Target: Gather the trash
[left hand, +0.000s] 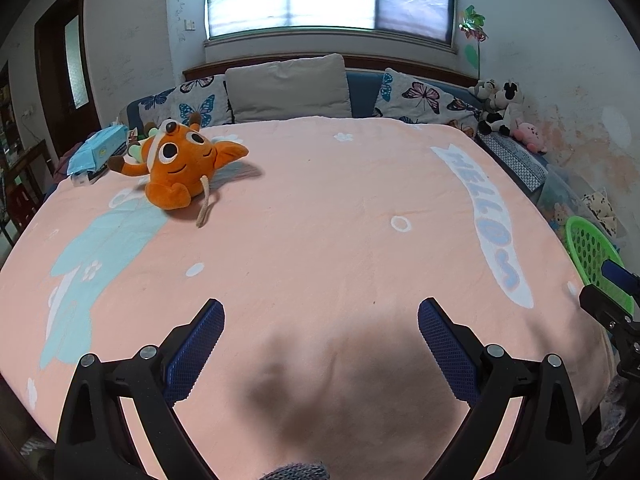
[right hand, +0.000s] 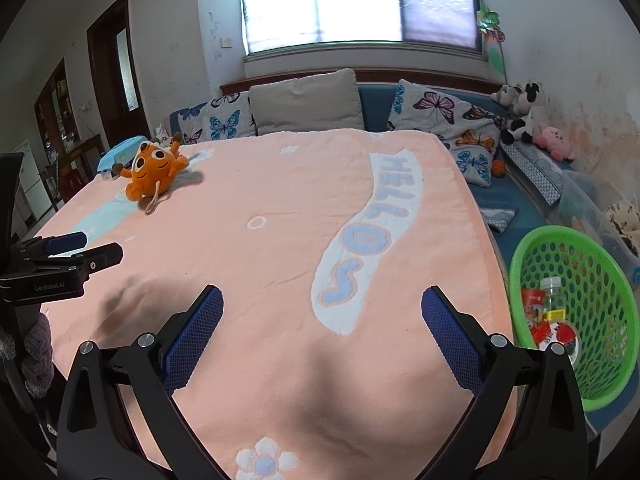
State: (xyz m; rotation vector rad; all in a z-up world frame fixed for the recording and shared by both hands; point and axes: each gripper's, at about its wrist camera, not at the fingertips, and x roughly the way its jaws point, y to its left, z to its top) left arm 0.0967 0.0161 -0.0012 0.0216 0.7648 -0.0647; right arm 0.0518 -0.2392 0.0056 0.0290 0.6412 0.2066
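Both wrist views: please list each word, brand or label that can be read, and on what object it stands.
"HELLO" plus one letter-like shape: white banner on the pink blanket.
"GenRobot.AI": side of the left gripper.
Bottle labels in the green basket: too small to read.
Blue tissue pack: print too blurred.

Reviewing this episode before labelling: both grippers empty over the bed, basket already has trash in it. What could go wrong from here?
1. The green basket sits off the blanket's right edge, beside the open right gripper; a careless swing could knock it and spill the clear bottle and wrappers.
2. The orange plush toy and blue tissue pack at the far left are not obviously trash; the open left gripper could grab them by mistake.
3. No loose trash shows on the pink blanket, so a grab may pinch fabric.
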